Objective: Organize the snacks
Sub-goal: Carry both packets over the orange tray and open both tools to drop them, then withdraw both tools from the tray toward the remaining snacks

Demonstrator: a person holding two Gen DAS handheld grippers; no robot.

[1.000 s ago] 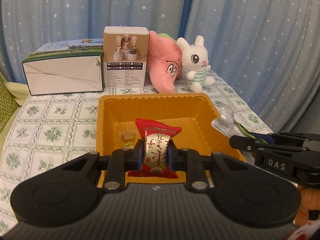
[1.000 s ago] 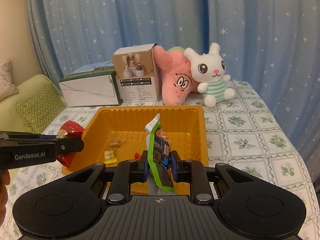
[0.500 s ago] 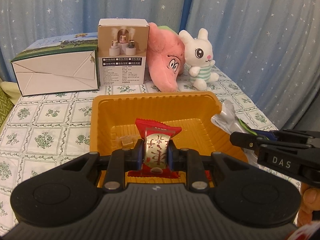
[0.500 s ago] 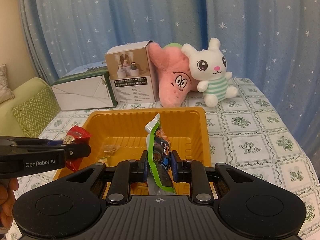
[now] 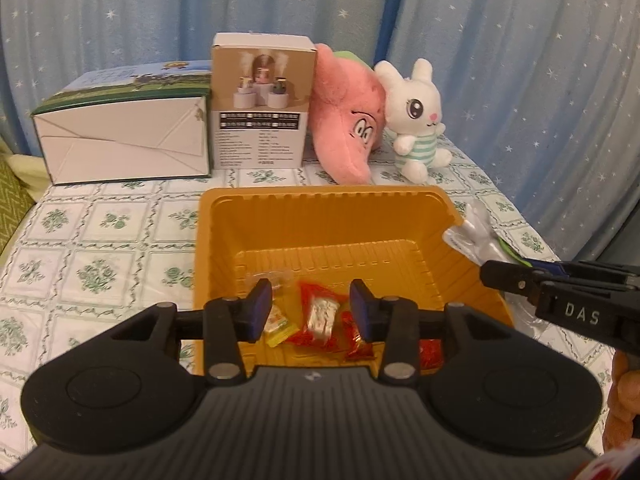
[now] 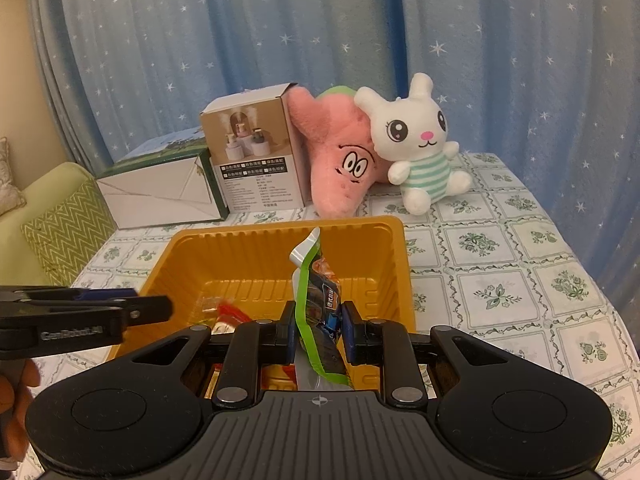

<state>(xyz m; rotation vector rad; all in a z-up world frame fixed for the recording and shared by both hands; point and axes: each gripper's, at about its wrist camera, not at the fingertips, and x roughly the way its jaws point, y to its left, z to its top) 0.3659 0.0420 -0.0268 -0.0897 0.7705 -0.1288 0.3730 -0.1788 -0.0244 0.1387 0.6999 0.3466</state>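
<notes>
Left wrist view: the left gripper (image 5: pixel 311 309) is seen opening above the orange tray (image 5: pixel 320 216), the red-wrapped candy (image 5: pixel 322 315) lying loose inside. Right wrist view: the green-edged snack packet (image 6: pixel 318 300) is pinched by the right gripper (image 6: pixel 319 334); release is best made over the tray's middle.

My left gripper (image 5: pixel 311 308) points forward and down, jaws opening, blue pads apart with nothing pressed between them. In the right wrist view it comes in from the left edge as a dark level bar, my left hand (image 6: pixel 16 404) partly visible behind it. My right gripper (image 6: pixel 316 330) points forward and down, jaws closed on a snack packet (image 6: pixel 316 300) that stands upright between the pads. In the left wrist view it reaches in from the right edge, fingers of my right hand (image 5: pixel 624 404) below it.
</notes>
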